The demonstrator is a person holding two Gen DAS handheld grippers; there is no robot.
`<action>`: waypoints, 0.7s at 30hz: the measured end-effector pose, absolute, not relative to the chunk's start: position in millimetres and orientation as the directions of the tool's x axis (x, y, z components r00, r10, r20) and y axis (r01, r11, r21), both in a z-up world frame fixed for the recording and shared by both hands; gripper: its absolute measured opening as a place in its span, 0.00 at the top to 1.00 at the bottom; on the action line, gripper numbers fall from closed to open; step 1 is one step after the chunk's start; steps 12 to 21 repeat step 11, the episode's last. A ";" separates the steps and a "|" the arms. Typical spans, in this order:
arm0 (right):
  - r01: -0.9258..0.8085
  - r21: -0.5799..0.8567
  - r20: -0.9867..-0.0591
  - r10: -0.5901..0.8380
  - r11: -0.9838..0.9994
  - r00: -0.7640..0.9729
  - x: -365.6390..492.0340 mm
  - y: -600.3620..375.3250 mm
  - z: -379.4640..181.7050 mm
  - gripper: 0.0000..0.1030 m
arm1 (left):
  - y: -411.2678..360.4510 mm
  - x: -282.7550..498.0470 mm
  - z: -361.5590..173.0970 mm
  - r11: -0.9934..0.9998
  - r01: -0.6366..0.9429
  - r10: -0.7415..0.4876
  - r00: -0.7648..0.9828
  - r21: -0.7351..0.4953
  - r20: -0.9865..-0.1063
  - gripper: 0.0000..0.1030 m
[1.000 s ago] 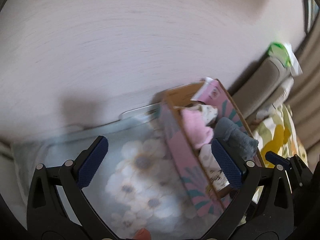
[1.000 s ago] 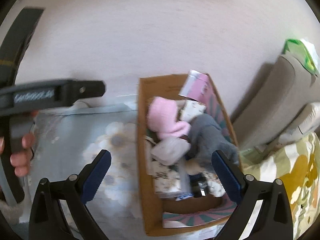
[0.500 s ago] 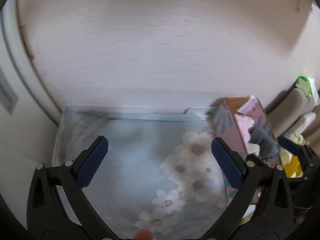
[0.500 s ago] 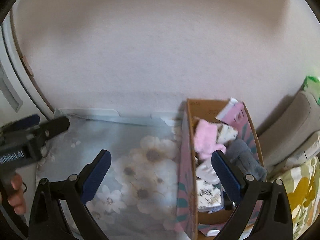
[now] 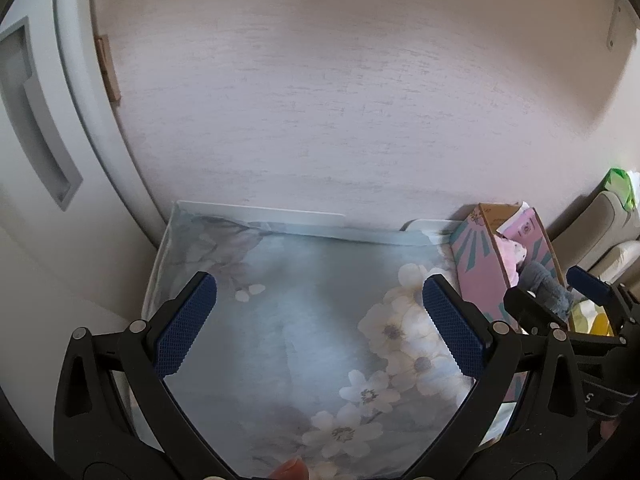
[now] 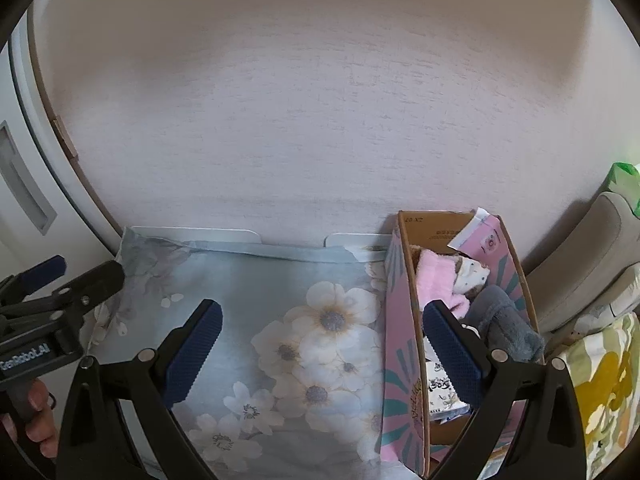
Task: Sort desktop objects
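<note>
A pink cardboard box (image 6: 400, 344) stands on the right edge of a table covered by a pale blue flower-print cloth (image 6: 280, 320). It holds pink socks (image 6: 436, 284), a grey fleece item (image 6: 504, 324) and patterned packets (image 6: 440, 384). The box also shows in the left wrist view (image 5: 480, 276). My left gripper (image 5: 320, 328) is open and empty above the cloth. My right gripper (image 6: 324, 348) is open and empty, its right finger over the box. The left gripper shows at the left of the right wrist view (image 6: 60, 292), the right gripper at the right of the left wrist view (image 5: 560, 300).
A pale wall (image 6: 320, 120) rises right behind the table. A white door frame (image 5: 60, 160) stands at the left. A beige cushion (image 6: 580, 264), a green packet (image 6: 624, 180) and a yellow-flowered fabric (image 6: 600, 380) lie to the right of the box.
Both grippers have pulled back and up from the box, so more wall and cloth show. The left gripper has swung left, away from the box. Both stay open and empty.
</note>
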State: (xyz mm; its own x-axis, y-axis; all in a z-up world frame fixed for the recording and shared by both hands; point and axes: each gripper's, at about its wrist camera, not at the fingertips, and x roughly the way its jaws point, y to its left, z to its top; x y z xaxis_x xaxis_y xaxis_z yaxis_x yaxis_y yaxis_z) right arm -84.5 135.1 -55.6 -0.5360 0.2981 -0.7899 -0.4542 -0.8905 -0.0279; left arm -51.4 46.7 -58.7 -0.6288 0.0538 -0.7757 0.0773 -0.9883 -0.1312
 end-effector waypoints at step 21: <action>-0.492 -0.029 -0.802 0.314 -0.870 -0.508 -84.3 142.1 -60.5 0.03 | 43.2 -50.2 -55.9 -0.992 0.057 0.054 -0.633 -0.116 -0.773 0.00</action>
